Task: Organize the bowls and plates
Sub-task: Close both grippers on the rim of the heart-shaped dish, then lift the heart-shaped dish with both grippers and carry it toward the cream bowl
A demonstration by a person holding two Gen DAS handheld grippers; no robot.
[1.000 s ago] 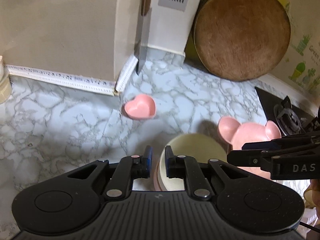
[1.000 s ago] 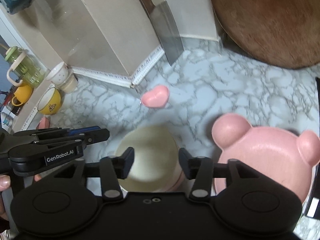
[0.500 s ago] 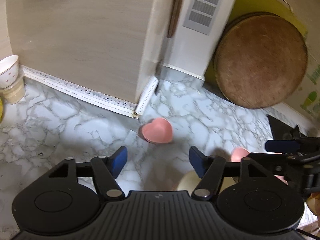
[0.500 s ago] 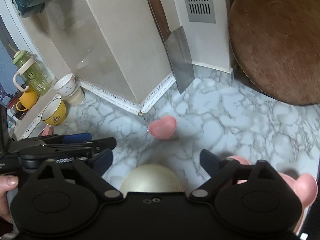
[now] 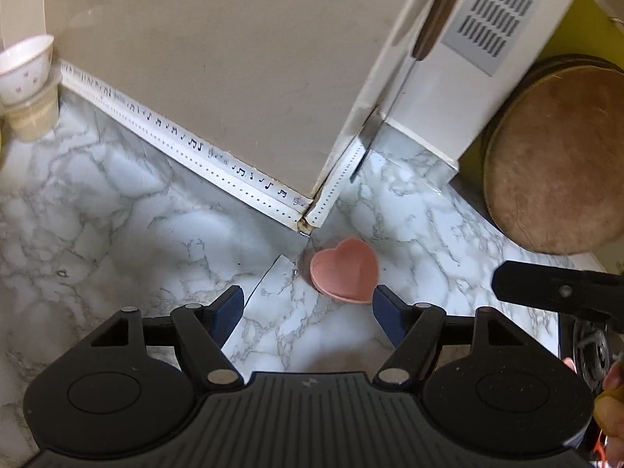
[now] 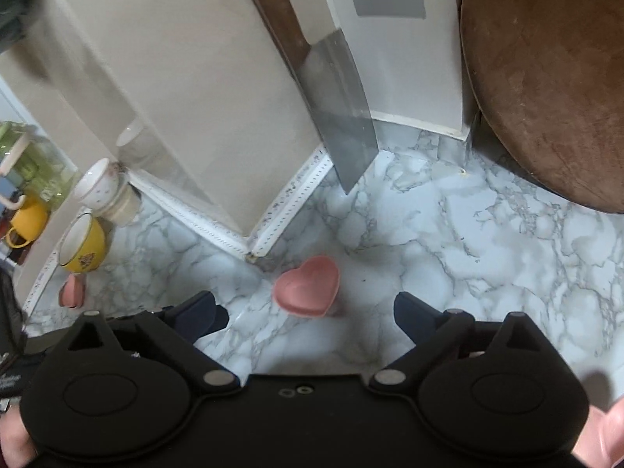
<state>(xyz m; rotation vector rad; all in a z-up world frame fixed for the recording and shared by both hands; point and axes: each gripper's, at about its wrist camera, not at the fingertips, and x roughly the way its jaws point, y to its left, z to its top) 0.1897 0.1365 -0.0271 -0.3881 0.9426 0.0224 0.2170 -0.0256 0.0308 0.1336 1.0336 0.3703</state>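
A small pink heart-shaped dish (image 5: 345, 270) sits on the marble counter near the wall corner; it also shows in the right wrist view (image 6: 307, 291). My left gripper (image 5: 308, 308) is open and empty, above and short of the dish. My right gripper (image 6: 310, 314) is open and empty, also short of the dish. The edge of the pink bear-shaped plate (image 6: 602, 444) shows at the bottom right of the right wrist view. The cream bowl is hidden below both grippers. The right gripper's side (image 5: 557, 292) shows at the right of the left wrist view.
A cleaver (image 6: 335, 117) leans against the wall. A round wooden board (image 6: 553, 78) stands at the right. Stacked white cups (image 5: 25, 89), a yellow mug (image 6: 84, 247) and a small pink item (image 6: 72, 290) sit at the left. A stove burner (image 5: 592, 347) is at the right.
Both grippers opened, let go of the cream bowl and rose back from it. The bowl and the bear plate slipped out of view below; the heart dish now lies ahead.
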